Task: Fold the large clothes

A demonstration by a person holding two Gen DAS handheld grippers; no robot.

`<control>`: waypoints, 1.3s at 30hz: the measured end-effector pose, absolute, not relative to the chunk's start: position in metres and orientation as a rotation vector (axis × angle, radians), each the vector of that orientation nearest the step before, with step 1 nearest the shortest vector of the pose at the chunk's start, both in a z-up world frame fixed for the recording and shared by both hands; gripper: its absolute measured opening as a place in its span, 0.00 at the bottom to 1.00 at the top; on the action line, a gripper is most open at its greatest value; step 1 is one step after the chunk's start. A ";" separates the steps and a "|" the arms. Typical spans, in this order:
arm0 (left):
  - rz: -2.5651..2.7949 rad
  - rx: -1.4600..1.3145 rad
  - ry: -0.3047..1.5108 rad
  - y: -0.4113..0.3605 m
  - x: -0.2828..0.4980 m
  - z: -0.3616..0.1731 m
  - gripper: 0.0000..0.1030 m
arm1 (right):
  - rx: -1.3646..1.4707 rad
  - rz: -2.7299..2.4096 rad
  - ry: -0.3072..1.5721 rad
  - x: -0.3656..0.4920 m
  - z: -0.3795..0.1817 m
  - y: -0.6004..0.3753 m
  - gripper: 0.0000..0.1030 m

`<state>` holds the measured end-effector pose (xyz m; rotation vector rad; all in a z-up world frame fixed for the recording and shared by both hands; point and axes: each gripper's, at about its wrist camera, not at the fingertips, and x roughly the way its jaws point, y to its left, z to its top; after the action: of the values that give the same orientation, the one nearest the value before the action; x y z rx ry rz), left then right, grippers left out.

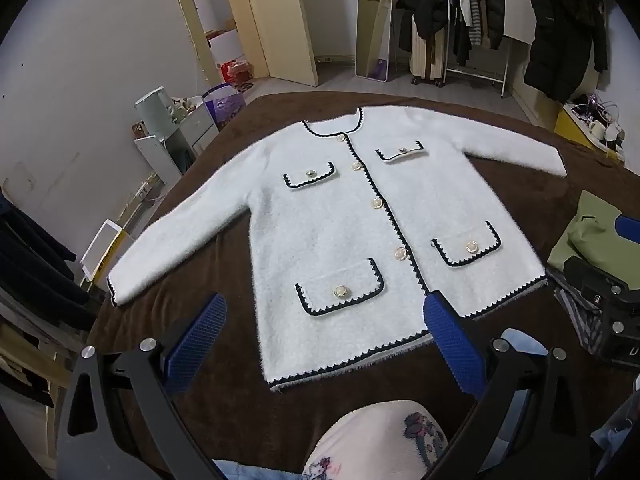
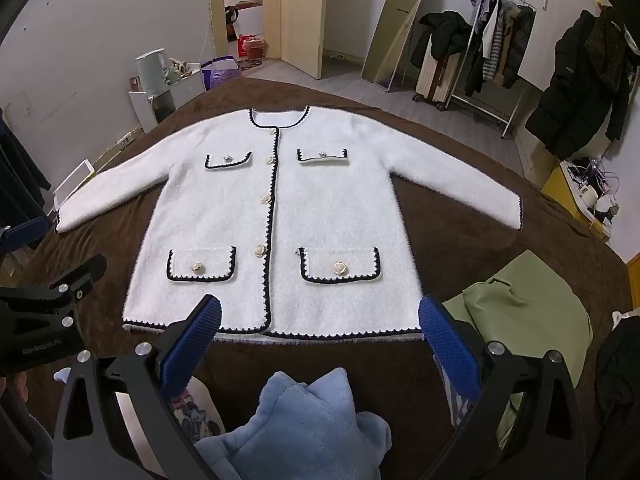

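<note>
A fluffy white cardigan (image 1: 332,220) (image 2: 280,208) with black scalloped trim, pearl buttons and several pockets lies flat, front up, on a brown bedspread (image 1: 224,168) (image 2: 460,248), both sleeves spread out to the sides. My left gripper (image 1: 324,336) hovers open over the hem near the lower left pocket, nothing between its blue pads. My right gripper (image 2: 320,336) hovers open just short of the hem's middle, also empty. The left gripper's black body (image 2: 44,312) shows at the left edge of the right wrist view.
A green garment (image 2: 532,312) (image 1: 592,236) lies at the right by the hem, a light blue fleece (image 2: 304,428) and a pink printed cloth (image 1: 380,440) near the front edge. Beyond the bed stand a white cabinet (image 2: 160,96), a mirror (image 2: 400,28), a suitcase (image 2: 436,76) and a clothes rack (image 2: 496,40).
</note>
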<state>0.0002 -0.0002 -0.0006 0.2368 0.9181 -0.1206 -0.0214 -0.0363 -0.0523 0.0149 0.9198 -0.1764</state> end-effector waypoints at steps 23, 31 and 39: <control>-0.124 0.234 0.918 0.008 0.000 -0.001 0.94 | 0.008 -0.172 0.921 -0.021 -0.048 -0.039 0.95; -0.117 0.231 0.905 0.006 0.000 0.001 0.94 | 0.008 -0.172 0.922 -0.021 -0.049 -0.039 0.95; -0.120 0.234 0.904 0.004 0.000 0.001 0.94 | 0.007 -0.172 0.921 -0.021 -0.048 -0.039 0.95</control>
<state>-0.0002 0.0040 0.0014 0.2343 0.9039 -0.1198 -0.0206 -0.0387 -0.0482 0.0067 0.9212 -0.1723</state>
